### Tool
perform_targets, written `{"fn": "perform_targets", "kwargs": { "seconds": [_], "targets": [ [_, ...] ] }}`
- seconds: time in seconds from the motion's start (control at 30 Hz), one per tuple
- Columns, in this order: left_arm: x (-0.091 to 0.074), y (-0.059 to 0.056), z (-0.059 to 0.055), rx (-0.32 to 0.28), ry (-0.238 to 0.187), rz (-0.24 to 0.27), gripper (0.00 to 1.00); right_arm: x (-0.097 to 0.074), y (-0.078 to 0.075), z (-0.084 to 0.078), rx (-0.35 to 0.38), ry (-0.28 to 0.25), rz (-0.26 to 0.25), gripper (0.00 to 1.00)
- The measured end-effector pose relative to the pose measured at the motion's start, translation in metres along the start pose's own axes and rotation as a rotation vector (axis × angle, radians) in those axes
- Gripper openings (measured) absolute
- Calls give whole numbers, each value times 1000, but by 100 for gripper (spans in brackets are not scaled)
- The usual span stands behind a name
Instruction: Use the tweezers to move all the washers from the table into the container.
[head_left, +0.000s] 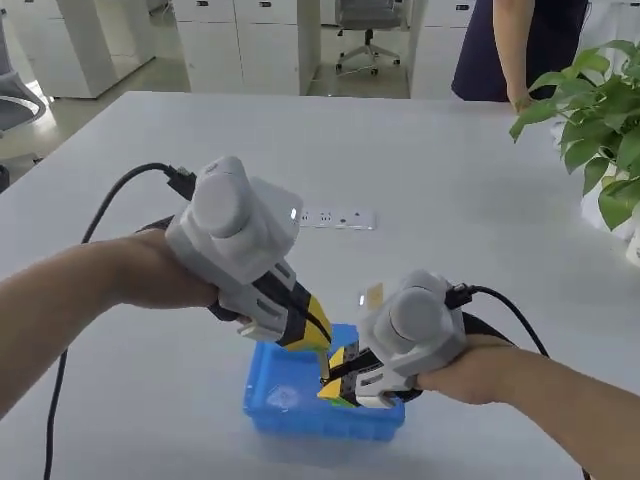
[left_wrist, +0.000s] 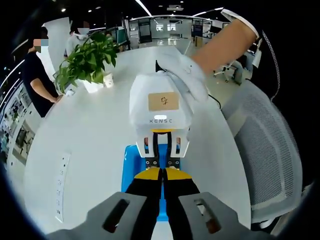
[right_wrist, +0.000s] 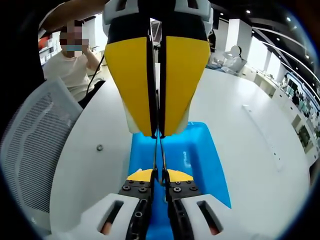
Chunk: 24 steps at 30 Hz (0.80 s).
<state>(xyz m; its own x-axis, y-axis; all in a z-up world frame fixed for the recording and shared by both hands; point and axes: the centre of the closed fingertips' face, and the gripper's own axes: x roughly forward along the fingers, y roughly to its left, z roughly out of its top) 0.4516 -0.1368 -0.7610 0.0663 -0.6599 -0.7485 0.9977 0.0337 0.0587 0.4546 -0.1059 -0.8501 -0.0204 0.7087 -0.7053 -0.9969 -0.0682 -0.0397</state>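
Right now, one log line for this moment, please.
left gripper, right gripper: shut on tweezers | over container | one washer on table

The container (head_left: 290, 400) is seen in bright blue, and the tabletop (head_left: 430, 150) in a plain pale grey-white. On the left tool (right_wrist: 158, 134) and the right tool (right_wrist: 160, 175), yellow pads are carried on black jaws. The housings are coloured light grey, and a tan label is borne by the right one. The tweezers (right_wrist: 156, 150) are seen as thin dark metal. One washer (right_wrist: 99, 147) is shown in dull grey. Green leaves are shown on the plant (head_left: 590, 110) at the right edge.
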Motion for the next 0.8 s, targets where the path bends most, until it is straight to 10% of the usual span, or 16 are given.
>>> {"fn": "perform_targets", "kwargs": {
  "seconds": [0.8],
  "targets": [
    [17, 2, -11, -6, 13, -16, 4, 10, 1, -18, -14, 55, 28, 11]
  ]
}}
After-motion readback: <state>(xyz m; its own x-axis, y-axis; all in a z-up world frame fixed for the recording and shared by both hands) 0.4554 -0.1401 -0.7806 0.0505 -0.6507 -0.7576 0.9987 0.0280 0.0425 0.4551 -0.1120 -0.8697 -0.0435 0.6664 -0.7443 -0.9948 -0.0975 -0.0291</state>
